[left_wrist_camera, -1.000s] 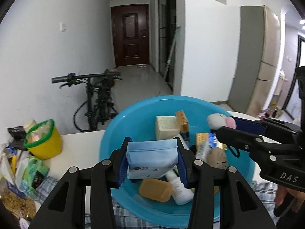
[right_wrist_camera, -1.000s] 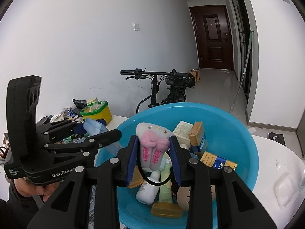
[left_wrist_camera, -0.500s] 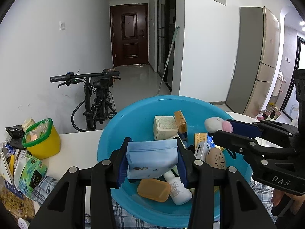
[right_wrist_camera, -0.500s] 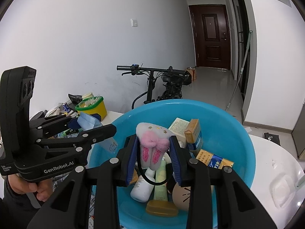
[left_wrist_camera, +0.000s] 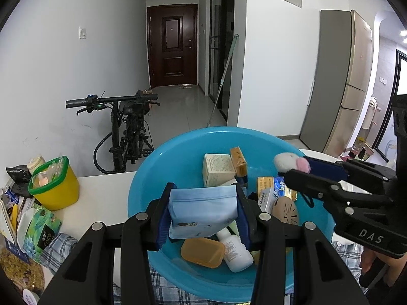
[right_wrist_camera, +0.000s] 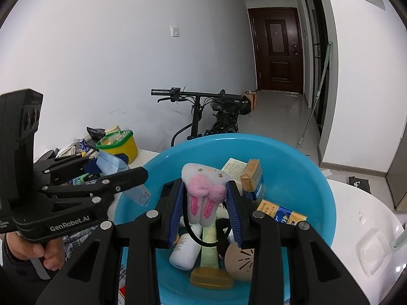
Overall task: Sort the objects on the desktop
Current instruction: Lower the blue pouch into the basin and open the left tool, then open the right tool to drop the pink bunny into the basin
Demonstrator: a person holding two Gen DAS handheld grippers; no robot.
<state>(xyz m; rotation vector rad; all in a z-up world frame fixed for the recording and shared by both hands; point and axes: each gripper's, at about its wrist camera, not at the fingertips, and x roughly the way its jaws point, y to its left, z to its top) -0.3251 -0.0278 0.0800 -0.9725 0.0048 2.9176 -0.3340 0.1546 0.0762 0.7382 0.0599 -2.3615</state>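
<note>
A blue basin (left_wrist_camera: pixel 178 152) (right_wrist_camera: pixel 300 157) on the white table holds boxes, a white bottle (left_wrist_camera: pixel 234 249), an orange soap case (left_wrist_camera: pixel 202 251) and a tan round item (left_wrist_camera: pixel 285 209). My left gripper (left_wrist_camera: pixel 203 212) is shut on a light blue pouch (left_wrist_camera: pixel 202 211), held over the basin's near side. My right gripper (right_wrist_camera: pixel 204 207) is shut on a grey plush toy with pink ears (right_wrist_camera: pixel 203 193), held over the basin. It shows at the right in the left wrist view (left_wrist_camera: pixel 292 160).
A yellow tub with a green rim (left_wrist_camera: pixel 54 185) (right_wrist_camera: pixel 119 143) and loose packets (left_wrist_camera: pixel 35 228) lie left of the basin. A checked cloth (left_wrist_camera: pixel 58 249) lies under its near edge. A bicycle (left_wrist_camera: pixel 127 132) stands behind the table.
Both grippers have kept their hold and drifted slightly back and up; the basin sits a little lower in both views. The right gripper has edged away to the right.
</note>
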